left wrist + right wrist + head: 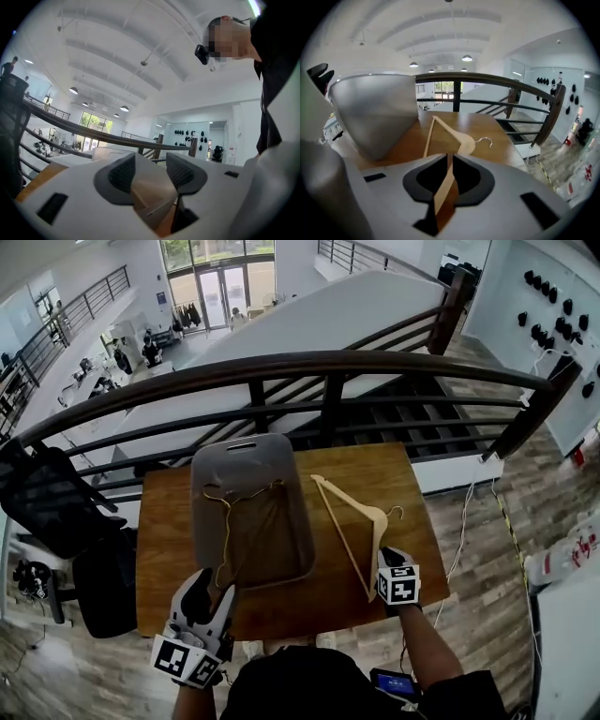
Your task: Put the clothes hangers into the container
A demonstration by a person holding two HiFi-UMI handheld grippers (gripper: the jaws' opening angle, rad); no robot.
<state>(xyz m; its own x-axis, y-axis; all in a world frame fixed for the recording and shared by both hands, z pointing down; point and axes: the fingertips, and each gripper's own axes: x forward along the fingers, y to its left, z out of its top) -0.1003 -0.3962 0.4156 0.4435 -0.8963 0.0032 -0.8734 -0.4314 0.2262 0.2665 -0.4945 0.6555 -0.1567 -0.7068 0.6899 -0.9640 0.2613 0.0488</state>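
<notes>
A grey plastic container (251, 457) stands on the wooden table (403, 474), left of its middle, and a thin hanger (228, 512) lies inside it. To its right a light wooden hanger (361, 521) lies flat on the table with its hook pointing right. My right gripper (382, 563) is at that hanger's near end. In the right gripper view its jaws (449, 176) are closed on one arm of the hanger (459, 138), with the container (377, 110) to the left. My left gripper (208, 592) hovers at the container's near left corner, tilted up, open (149, 173) and empty.
A dark metal railing (328, 367) runs just behind the table, with a stairwell and a lower floor beyond. A black office chair (47, 502) stands left of the table. A cable (464, 540) trails on the wood floor to the right. Bare tabletop shows around the wooden hanger.
</notes>
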